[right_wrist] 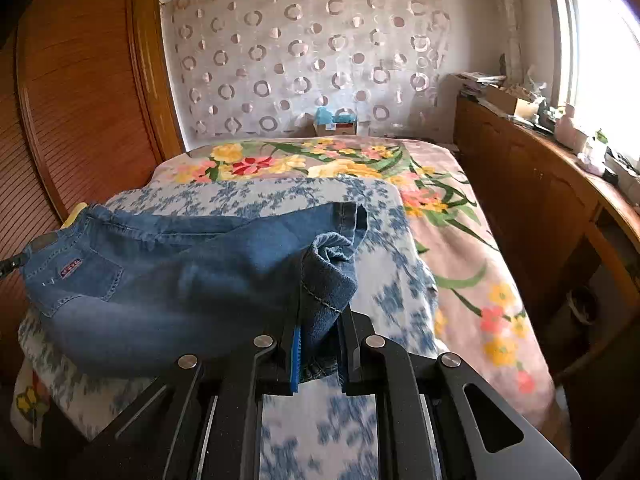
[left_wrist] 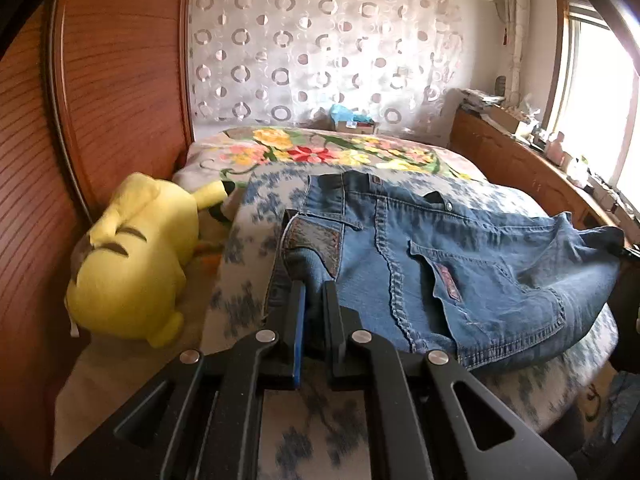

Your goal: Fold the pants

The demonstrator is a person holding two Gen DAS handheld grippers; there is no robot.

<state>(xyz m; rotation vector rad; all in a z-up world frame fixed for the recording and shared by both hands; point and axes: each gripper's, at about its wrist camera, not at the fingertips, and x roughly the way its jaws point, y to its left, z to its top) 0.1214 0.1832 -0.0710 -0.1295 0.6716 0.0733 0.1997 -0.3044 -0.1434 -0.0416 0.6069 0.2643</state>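
1. The left gripper (left_wrist: 314,292) is clenching the waistband corner of the jeans (left_wrist: 460,280).
2. The right gripper (right_wrist: 320,320) is clamping a bunched leg hem.
3. The jeans are stretching between both grippers, sagging onto the blue-patterned blanket (right_wrist: 360,432) at the bed's near end.
4. A yellow plush toy (left_wrist: 136,256) is lying left of the blanket, against the wooden wardrobe (left_wrist: 120,80).

Left and right wrist views: close, angled down along fingers over jeans (left_wrist: 460,272) (right_wrist: 168,276); shared: bed (left_wrist: 248,312) (right_wrist: 460,248), curtain (left_wrist: 320,52) (right_wrist: 312,52) ahead.
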